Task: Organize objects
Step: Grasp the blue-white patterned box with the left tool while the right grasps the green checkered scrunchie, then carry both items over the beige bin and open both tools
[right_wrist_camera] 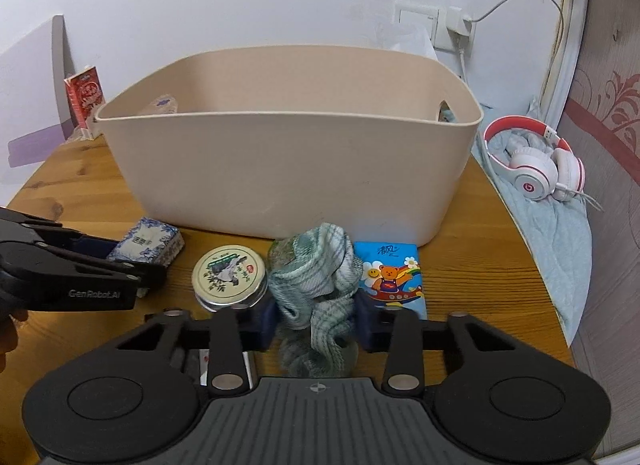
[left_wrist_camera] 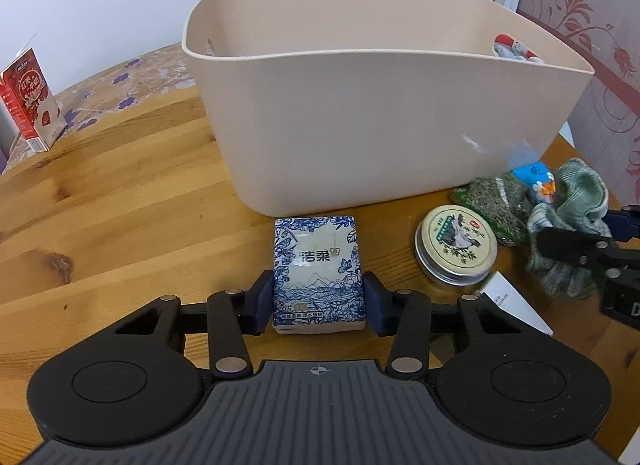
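A beige plastic bin [left_wrist_camera: 360, 125] stands on the wooden table [left_wrist_camera: 100, 217]; it also shows in the right wrist view [right_wrist_camera: 288, 169]. My left gripper [left_wrist_camera: 319, 303] is shut on a blue-and-white tissue pack [left_wrist_camera: 318, 265] lying on the table in front of the bin; the pack also shows in the right wrist view [right_wrist_camera: 148, 243]. My right gripper [right_wrist_camera: 316, 315] is shut on a crumpled green checked cloth [right_wrist_camera: 316, 277], which also shows in the left wrist view [left_wrist_camera: 568, 217].
A round tin [right_wrist_camera: 229, 273], a bag of dried herbs [left_wrist_camera: 498, 197] and a blue cartoon tissue pack [right_wrist_camera: 392, 277] lie by the cloth. A white card [left_wrist_camera: 516, 305] lies near. A red carton [left_wrist_camera: 30, 97] stands at far left. Pink headphones [right_wrist_camera: 536, 169] rest on blue fabric at right.
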Demonstrator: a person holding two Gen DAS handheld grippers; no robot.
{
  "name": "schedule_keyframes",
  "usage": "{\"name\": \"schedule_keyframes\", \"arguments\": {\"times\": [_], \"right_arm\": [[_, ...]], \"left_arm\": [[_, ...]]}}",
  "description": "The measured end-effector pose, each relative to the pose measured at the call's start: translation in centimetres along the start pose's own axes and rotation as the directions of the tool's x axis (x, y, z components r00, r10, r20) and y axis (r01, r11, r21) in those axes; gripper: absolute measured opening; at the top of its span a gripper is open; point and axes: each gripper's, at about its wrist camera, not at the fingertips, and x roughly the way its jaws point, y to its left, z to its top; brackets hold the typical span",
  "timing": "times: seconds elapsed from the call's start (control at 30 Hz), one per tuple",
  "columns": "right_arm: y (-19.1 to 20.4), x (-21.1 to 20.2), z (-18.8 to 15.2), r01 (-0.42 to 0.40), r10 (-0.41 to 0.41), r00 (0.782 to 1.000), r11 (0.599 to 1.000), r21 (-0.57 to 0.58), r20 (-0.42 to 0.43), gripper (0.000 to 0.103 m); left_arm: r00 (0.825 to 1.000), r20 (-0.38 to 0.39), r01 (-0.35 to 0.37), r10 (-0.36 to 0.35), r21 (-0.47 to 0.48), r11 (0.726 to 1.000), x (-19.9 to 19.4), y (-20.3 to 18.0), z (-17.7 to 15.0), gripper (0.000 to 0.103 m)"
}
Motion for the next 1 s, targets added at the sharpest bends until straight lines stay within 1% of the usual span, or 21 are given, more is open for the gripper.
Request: {"name": "schedule_keyframes", "arguments": {"times": [0.1, 0.2, 0.3, 0.37, 0.53, 0.67, 0.8, 0.9, 1.0], "right_arm": [[-0.4, -1.2, 0.1, -0.007, 0.007, 1.0, 1.0, 0.009, 0.021, 0.033], [-0.7, -2.7, 0.4, -0.011, 0.01, 0.999, 1.0, 0.015, 0.05, 0.033], [-1.1, -4.2, 0.9, -0.015, 0.013, 0.996, 1.0, 0.023, 0.084, 0.033], [-1.1, -5.1, 1.3, -0.01, 0.007, 0.994, 1.0, 0.021, 0.11, 0.033], [-1.0, -6.7, 3.2, 0.005, -0.005, 0.986, 1.0, 0.0, 0.164, 0.033], [-0.8, -7.4, 4.9, 0.01, -0.007, 0.979, 1.0, -0.014, 0.205, 0.033], [-0.8, -7.4, 6.8, 0.009, -0.005, 0.971, 1.0, -0.017, 0.237, 0.033], [-1.0, -7.1, 8.0, 0.011, -0.007, 0.967, 1.0, -0.013, 0.255, 0.033], [-1.4, -6.4, 9.5, 0.013, -0.011, 0.962, 1.0, -0.006, 0.273, 0.033]], "left_arm": [[1.0, 0.017, 0.012, -0.012, 0.005, 1.0, -1.0, -0.1, -0.1, 0.047], [0.998, 0.05, 0.022, -0.023, 0.014, 1.0, -2.6, -0.2, -0.1, 0.047], [0.996, 0.078, 0.046, -0.049, 0.035, 0.998, -4.2, -0.5, -0.1, 0.047], [0.994, 0.097, 0.047, -0.051, 0.049, 0.998, -5.5, -0.9, -0.2, 0.047], [0.982, 0.182, 0.046, -0.054, 0.048, 0.998, -8.4, -0.9, 0.4, 0.047], [0.968, 0.245, 0.043, -0.052, 0.039, 0.998, -10.3, -0.6, 2.0, 0.047], [0.958, 0.283, 0.023, -0.037, 0.052, 0.998, -11.0, -0.8, 4.2, 0.047], [0.954, 0.3, 0.008, -0.024, 0.055, 0.998, -10.5, -0.9, 6.2, 0.047], [0.954, 0.301, -0.008, -0.004, 0.039, 0.999, -9.2, -0.8, 8.0, 0.047]]}}
